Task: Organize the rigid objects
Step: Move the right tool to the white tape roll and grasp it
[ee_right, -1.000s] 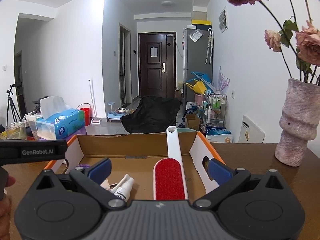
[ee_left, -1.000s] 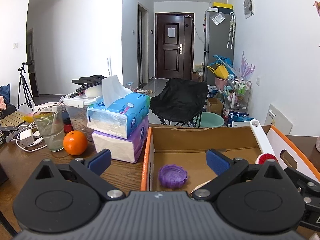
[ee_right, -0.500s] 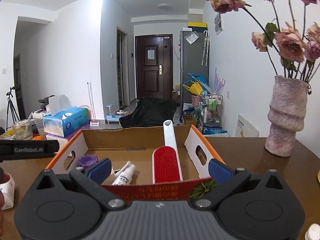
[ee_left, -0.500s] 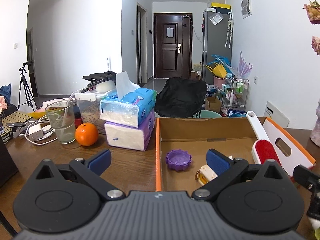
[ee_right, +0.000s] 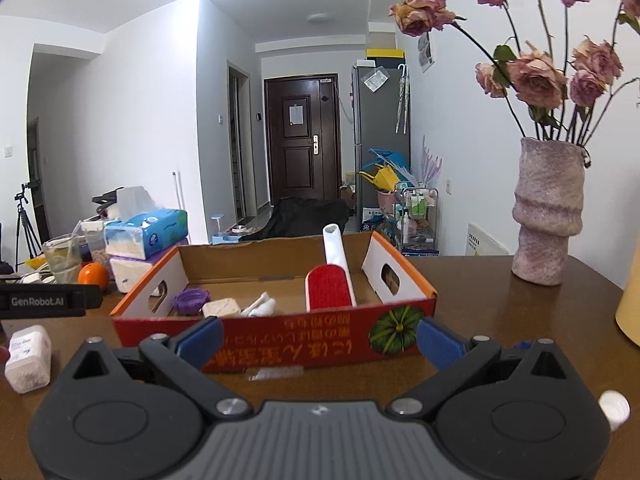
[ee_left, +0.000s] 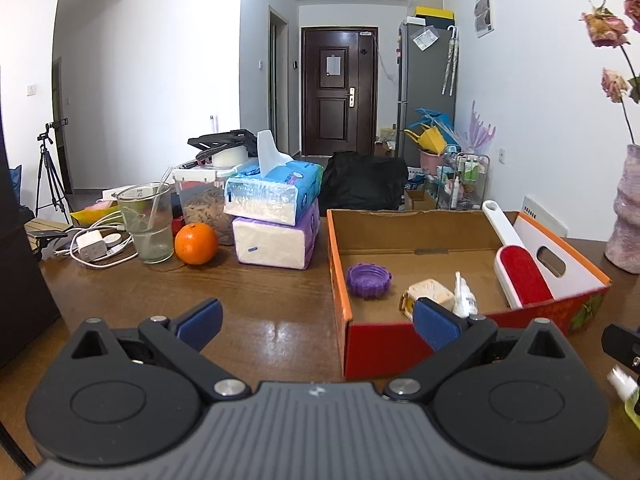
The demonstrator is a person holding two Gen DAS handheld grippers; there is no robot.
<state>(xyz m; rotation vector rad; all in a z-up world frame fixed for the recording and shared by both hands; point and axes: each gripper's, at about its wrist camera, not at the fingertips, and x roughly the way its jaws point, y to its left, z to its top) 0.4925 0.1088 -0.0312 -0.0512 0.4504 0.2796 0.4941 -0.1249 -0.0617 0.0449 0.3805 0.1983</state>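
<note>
The left gripper (ee_left: 316, 322) and the right gripper (ee_right: 318, 340) both hang spread wide and empty above the brown table (ee_left: 256, 300). Just ahead of them sits one cardboard box (ee_right: 276, 330). It holds four things: a purple lid (ee_left: 368, 280), a tan block (ee_left: 430, 294), a small white bottle (ee_left: 463, 298) and a red lint brush (ee_right: 330, 286). The left gripper's side reads "GenRobot.AI". One white tub (ee_right: 28, 358) stands left of the box. Two tissue packs (ee_left: 276, 216) are stacked beside one orange (ee_left: 196, 243).

The cardboard box (ee_left: 400, 236) (ee_right: 276, 320) was viewed closely by both wrist cameras: at 1 o'clock from the left, 12 o'clock from the right.
</note>
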